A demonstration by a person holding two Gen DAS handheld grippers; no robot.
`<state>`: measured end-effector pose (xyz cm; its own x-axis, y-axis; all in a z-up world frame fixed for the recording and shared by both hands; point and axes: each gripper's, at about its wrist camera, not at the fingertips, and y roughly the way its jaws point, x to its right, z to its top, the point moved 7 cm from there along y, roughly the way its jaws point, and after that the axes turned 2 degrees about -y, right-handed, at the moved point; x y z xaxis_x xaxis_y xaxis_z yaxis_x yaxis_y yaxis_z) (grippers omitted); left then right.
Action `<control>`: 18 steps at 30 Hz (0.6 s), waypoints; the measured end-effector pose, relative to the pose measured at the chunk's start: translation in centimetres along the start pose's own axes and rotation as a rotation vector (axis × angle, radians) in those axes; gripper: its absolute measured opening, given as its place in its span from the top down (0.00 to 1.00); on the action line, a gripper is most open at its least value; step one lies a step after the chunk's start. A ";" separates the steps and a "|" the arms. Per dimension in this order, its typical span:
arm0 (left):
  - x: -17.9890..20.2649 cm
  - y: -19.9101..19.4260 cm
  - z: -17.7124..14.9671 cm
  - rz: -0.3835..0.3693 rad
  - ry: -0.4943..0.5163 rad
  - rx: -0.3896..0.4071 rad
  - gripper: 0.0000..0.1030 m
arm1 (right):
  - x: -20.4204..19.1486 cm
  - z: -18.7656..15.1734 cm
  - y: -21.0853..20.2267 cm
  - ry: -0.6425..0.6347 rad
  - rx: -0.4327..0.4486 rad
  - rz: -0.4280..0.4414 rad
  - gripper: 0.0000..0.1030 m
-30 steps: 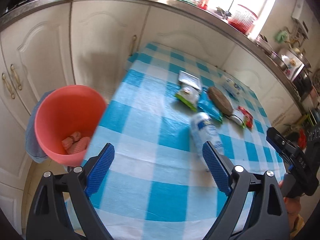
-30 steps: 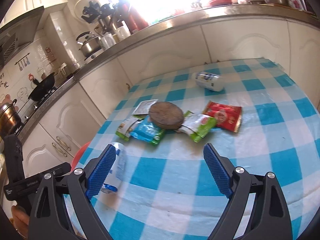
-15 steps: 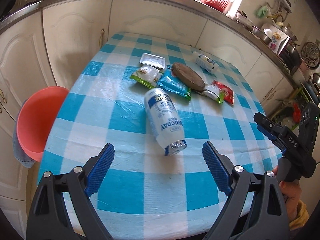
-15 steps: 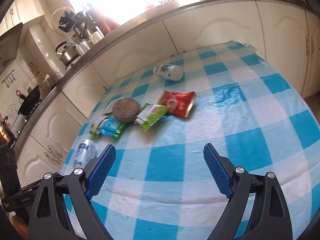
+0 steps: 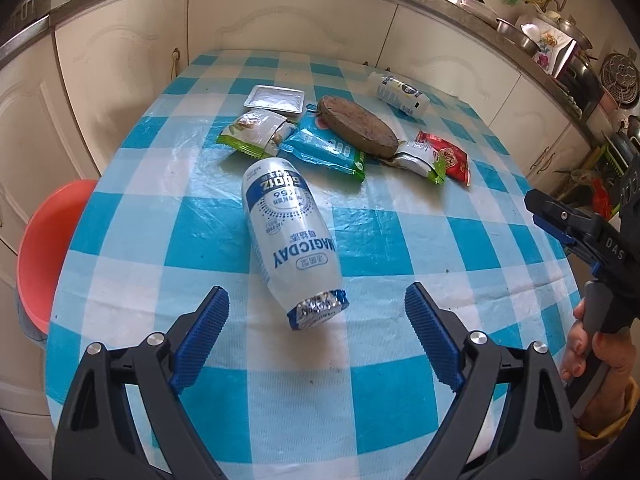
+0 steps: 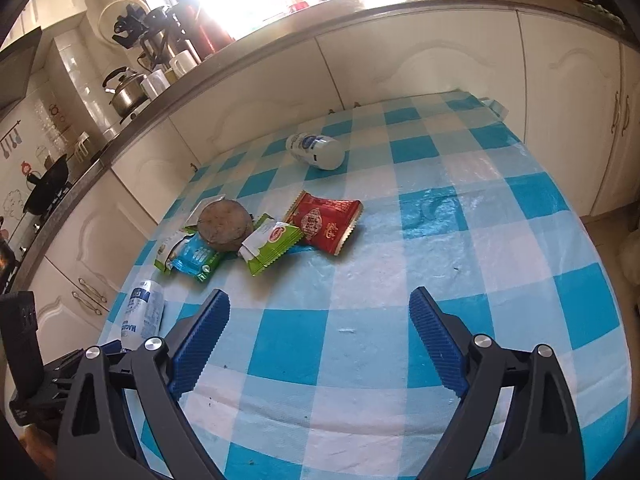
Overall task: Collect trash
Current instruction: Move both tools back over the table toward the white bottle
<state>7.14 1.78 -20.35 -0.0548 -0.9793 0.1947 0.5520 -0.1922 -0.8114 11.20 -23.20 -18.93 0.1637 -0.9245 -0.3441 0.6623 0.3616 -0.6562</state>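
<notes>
A white and blue plastic bottle lies on its side on the blue checked tablecloth, its cap end just ahead of my open, empty left gripper; it also shows in the right wrist view. Beyond it lie snack wrappers: green, blue, green and white, red, a brown round disc, a clear tray and a second small bottle. My right gripper is open and empty above the near table area.
An orange bucket stands on the floor left of the table. White kitchen cabinets and a counter run close behind the table. The right hand-held gripper body is at the table's right edge.
My left gripper has swung from the orange bucket toward the table and closed in on the lying bottle. My right gripper has drawn back and turned slightly right.
</notes>
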 end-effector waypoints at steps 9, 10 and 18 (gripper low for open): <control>-0.5 1.1 0.9 0.043 0.001 0.008 0.12 | 0.1 2.0 4.0 -0.048 -0.092 0.024 0.11; -0.6 1.3 0.9 0.046 -0.002 0.005 0.12 | 0.3 2.5 4.4 -0.048 -0.091 0.019 0.11; -0.6 2.1 1.5 0.066 0.007 0.014 0.12 | 0.2 7.8 7.6 -0.078 -0.078 0.021 0.11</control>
<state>9.55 2.01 -21.35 -0.0238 -0.9903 0.1372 0.5663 -0.1264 -0.8145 21.97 -21.55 -18.76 0.2357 -0.9220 -0.3072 0.5995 0.3868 -0.7007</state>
